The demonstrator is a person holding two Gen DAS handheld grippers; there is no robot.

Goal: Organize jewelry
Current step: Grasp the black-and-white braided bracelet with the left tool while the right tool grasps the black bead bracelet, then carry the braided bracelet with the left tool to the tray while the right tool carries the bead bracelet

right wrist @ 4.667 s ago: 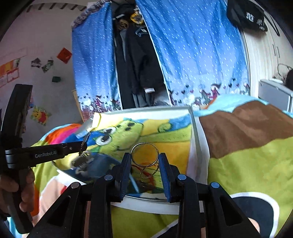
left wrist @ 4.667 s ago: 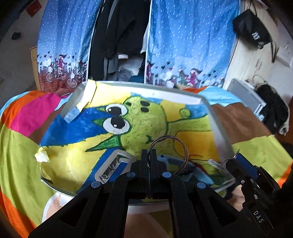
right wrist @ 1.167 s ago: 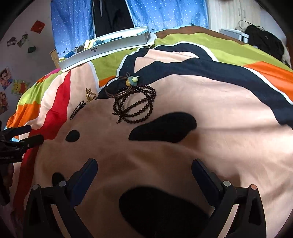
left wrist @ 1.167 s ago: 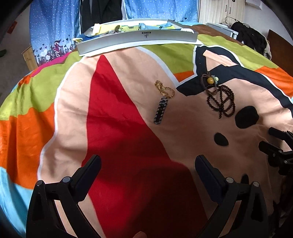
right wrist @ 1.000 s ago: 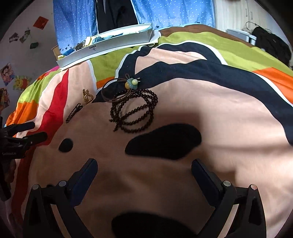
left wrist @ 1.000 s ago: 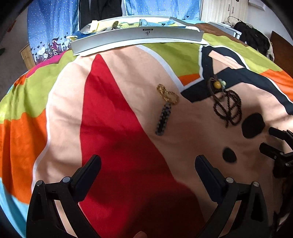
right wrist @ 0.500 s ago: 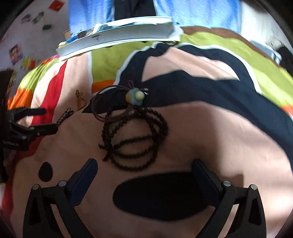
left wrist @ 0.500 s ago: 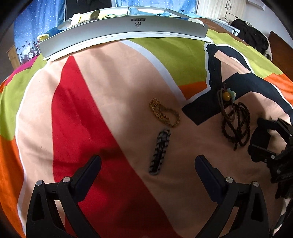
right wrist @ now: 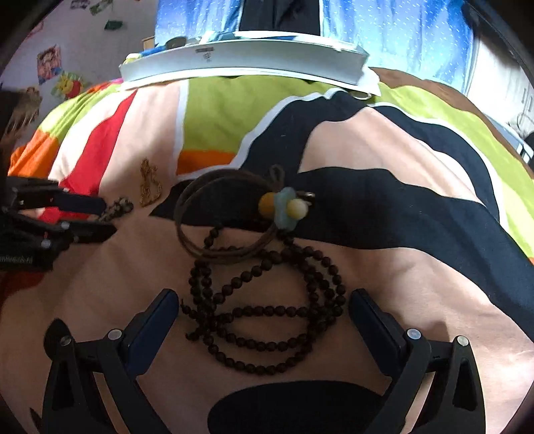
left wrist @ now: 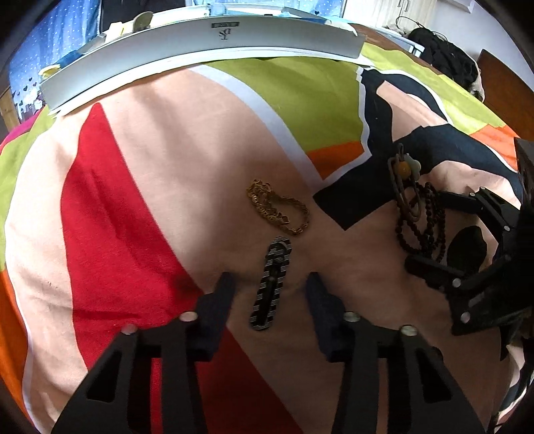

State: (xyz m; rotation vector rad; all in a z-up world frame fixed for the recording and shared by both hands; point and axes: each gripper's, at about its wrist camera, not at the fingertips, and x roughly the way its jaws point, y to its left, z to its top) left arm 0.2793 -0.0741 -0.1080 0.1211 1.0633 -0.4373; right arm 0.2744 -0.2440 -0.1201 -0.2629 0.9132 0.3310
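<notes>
A black-and-white striped hair clip [left wrist: 272, 283] lies flat on the bedspread, and my left gripper [left wrist: 270, 280] is open with a finger on each side of it, tips down at the cloth. Just beyond it lies a gold chain bracelet [left wrist: 277, 208]. My right gripper [right wrist: 263, 300] is open, its fingers straddling a coiled dark bead necklace [right wrist: 267, 320]. A brown cord with orange, blue and cream beads [right wrist: 283, 205] overlaps the necklace's far side. The grey tray [left wrist: 200, 43] sits at the far edge of the bed.
A multicoloured bedspread [left wrist: 133, 167] covers the whole surface. The right gripper's fingers [left wrist: 434, 267] show at the right of the left wrist view, close to the necklace [left wrist: 420, 220]. Blue curtains [right wrist: 383, 26] and dark clothes hang behind the tray.
Both grippers came back from the tray and dropped low over the bedspread. The left one narrowed around the hair clip; the right one moved in over the bead necklace.
</notes>
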